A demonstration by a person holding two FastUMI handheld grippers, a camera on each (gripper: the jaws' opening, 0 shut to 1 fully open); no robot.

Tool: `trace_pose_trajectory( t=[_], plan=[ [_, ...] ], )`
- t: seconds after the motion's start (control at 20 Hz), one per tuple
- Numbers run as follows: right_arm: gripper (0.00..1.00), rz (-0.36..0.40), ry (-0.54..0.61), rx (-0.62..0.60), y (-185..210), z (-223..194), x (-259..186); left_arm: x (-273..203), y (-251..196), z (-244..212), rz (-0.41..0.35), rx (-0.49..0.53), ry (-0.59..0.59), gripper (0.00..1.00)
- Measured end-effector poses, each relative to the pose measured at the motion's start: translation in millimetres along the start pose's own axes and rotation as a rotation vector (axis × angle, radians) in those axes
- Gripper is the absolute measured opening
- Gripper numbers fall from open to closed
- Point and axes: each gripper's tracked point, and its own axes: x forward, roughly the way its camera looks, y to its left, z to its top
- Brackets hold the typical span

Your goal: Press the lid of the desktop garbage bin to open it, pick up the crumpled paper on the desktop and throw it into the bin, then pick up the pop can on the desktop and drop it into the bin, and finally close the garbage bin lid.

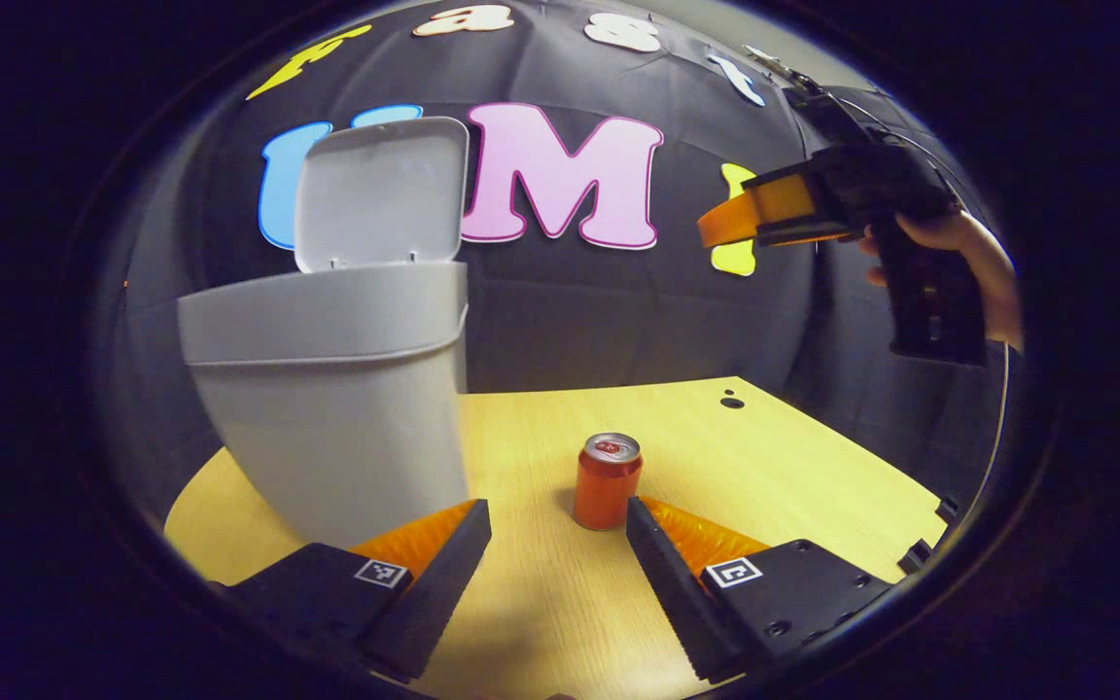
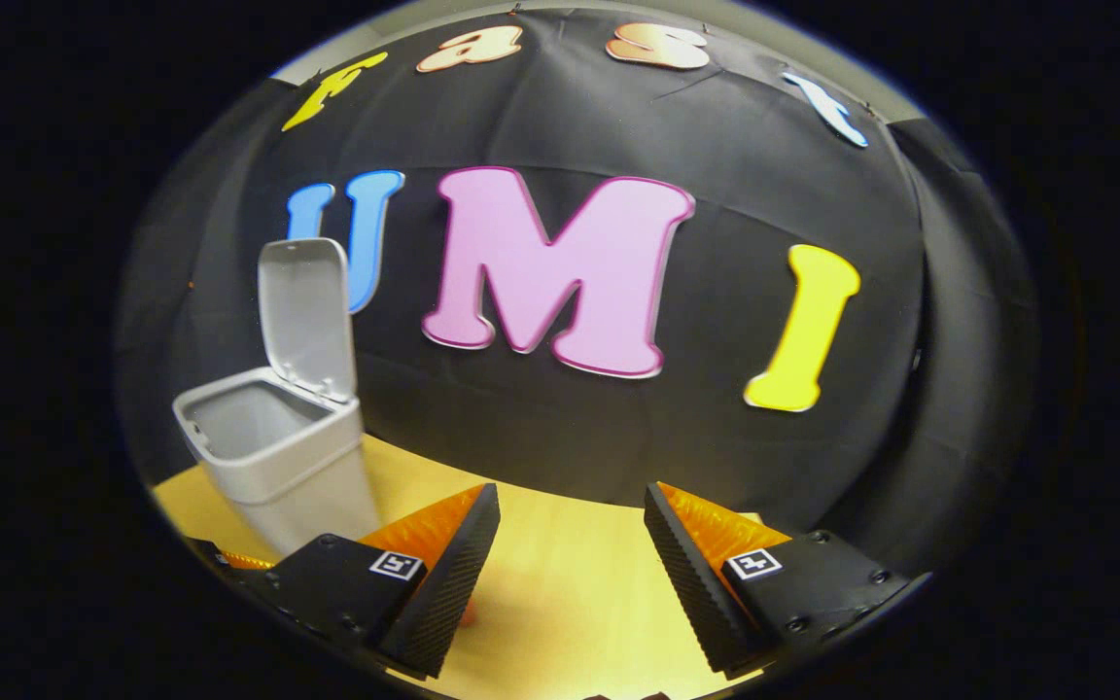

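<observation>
Can [image 1: 608, 481] first: it stands upright on the desk [image 1: 793, 457], long axis vertical, just ahead of your left gripper [image 1: 558, 530] and slightly toward its right finger, jaws spread wide with nothing between them. Your right gripper [image 2: 570, 540] is also open and empty, held high and well apart. The bin [image 1: 327, 389] sits beyond your left finger, lid [image 1: 380, 190] up. No crumpled paper is visible on the desk, so I judge the can comes next; left is nearer.

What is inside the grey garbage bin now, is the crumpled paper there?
The right gripper view shows the garbage bin with its lid up. Only bare grey inner wall near the rim is visible. The bottom is hidden by the front wall, so paper cannot be confirmed.
</observation>
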Motion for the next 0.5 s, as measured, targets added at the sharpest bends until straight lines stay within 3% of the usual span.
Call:
trace_pose_trajectory(
  t=[0.2,0.5],
  plan=[
    [0.98,-0.129,0.005,-0.018,-60,-33,-16,48,-18,-24,-0.048,0.034,0.03,0.95],
    [0.97,-0.282,-0.002,0.057,-121,-68,-36,109,-32,-36,-0.092,0.085,0.041,0.95]
  ],
)
